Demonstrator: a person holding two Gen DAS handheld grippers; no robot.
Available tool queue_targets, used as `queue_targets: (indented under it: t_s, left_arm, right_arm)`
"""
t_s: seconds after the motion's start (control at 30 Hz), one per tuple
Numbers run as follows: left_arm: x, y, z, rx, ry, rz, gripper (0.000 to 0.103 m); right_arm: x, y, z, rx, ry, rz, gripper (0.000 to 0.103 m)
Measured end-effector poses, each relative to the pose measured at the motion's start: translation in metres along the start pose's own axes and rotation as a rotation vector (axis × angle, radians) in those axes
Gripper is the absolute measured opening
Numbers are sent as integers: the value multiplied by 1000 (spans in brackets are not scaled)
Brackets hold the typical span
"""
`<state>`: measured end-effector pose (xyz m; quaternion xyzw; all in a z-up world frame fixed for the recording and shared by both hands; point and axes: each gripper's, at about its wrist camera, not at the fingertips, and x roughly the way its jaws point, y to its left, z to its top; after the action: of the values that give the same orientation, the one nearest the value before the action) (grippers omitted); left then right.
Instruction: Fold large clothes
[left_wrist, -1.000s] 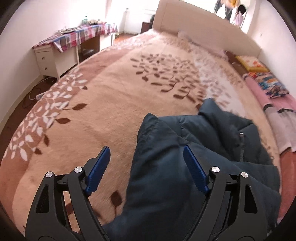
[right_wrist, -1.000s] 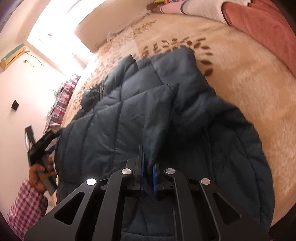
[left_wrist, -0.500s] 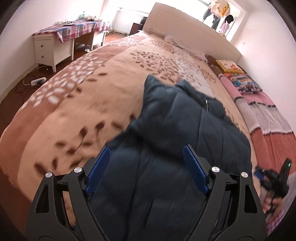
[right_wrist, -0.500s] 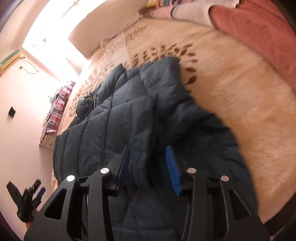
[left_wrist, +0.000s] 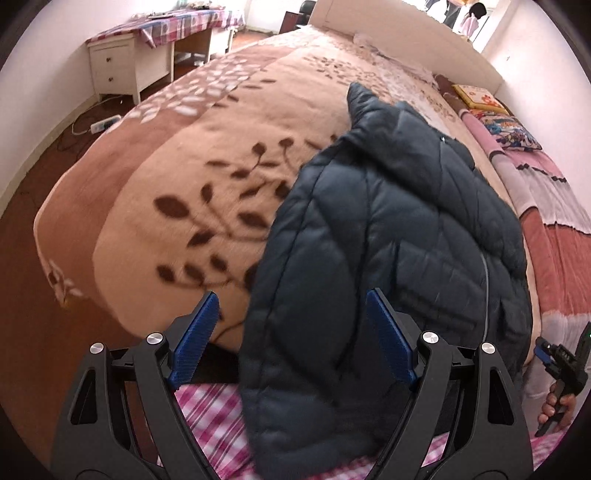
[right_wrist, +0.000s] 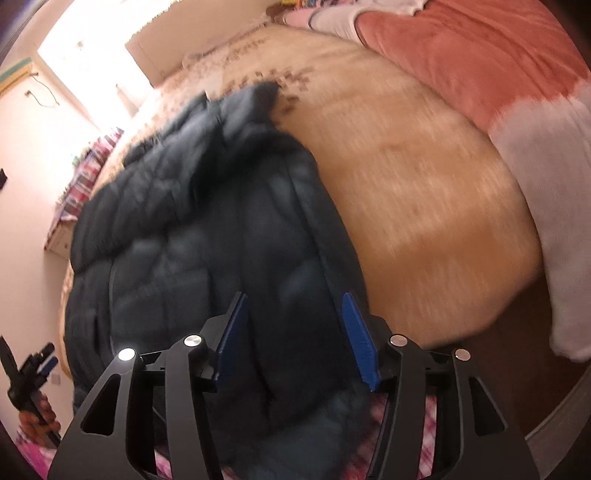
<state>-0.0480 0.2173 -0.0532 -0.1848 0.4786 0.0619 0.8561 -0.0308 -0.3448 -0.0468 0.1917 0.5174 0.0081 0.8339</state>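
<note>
A dark blue quilted jacket (left_wrist: 388, 236) is lying on a bed covered by a tan blanket with a brown leaf pattern (left_wrist: 192, 192), its lower end hanging over the near edge of the bed. The left gripper (left_wrist: 291, 338) is hovering above this end with its blue pads (left_wrist: 194, 338) standing wide apart; cloth is showing in the gap, but neither pad is pressing on it. The right gripper (right_wrist: 297, 338) is likewise poised over the jacket (right_wrist: 207, 236); its jaws have just been opening, and although the fabric is lying between them, nothing is being gripped. Each gripper is also appearing at the margin of the other's view, held in a hand (left_wrist: 557, 406). A pink checked cloth (left_wrist: 207, 417) is showing below the jacket at the bottom of both views. A white desk with a checked cover (left_wrist: 147, 51) is standing against the far wall, and pink and red bedding (left_wrist: 550, 206) is lying along the far side of the bed. The right view is blurred.
</note>
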Motion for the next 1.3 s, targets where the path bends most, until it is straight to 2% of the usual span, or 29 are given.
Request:
queue_targets:
  t_s: [0.1, 0.3, 0.63, 0.77, 0.9, 1.13, 1.2, 1.3]
  left_arm:
    - [-1, 9, -15, -14, 32, -16, 81]
    - [-5, 18, -45, -41, 89, -77, 81]
    - [-6, 33, -67, -112, 136, -169, 81]
    - [1, 33, -72, -123, 173, -166, 81]
    - [7, 35, -73, -137, 191, -171, 81]
    - [13, 25, -70, -93, 216, -168, 80]
    - [15, 24, -68, -82, 222, -174, 77]
    - [20, 20, -68, -57, 244, -201, 56]
  right_arm:
    - [0, -7, -19, 3, 44, -10, 60]
    - [-6, -18, -38, 45, 89, 35, 62]
    - [-8, -23, -69, 39, 175, 108, 63]
    - [-5, -24, -80, 20, 220, 111, 63]
    - [-3, -22, -85, -10, 228, 104, 63]
    - [-2, -13, -87, -83, 251, 103, 63]
    - [0, -10, -89, -119, 261, 97, 63]
    - [4, -2, -93, -173, 283, 100, 58]
